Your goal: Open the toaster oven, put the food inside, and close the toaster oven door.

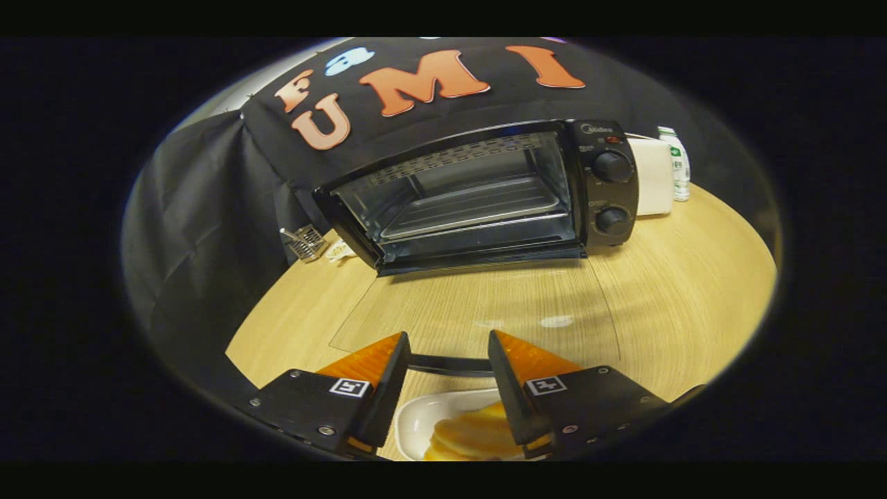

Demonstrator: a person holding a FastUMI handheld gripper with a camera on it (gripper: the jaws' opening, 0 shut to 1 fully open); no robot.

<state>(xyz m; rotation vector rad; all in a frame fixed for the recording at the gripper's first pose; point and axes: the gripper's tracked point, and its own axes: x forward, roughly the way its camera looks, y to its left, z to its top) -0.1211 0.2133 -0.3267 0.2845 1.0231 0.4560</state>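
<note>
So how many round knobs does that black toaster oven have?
2, on the black toaster oven's right-hand panel: upper black round knob above lower black round knob. The jaws are apart.

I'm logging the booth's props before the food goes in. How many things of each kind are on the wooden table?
Black toaster oven with open glass door: 1
White dish of yellow food, below the open gripper: 1
White cylinder container: 1
White bottle: 1
Small metal rack: 1
Total: 5

camera: rides on the tool (447, 346), its two fingers low in the picture | faces: forward and a bit down over the tabletop (679, 277) | near: plate (419, 416) right under the fingers | far: toaster oven (478, 194) beyond them, by the black cloth wall (201, 229)
</note>
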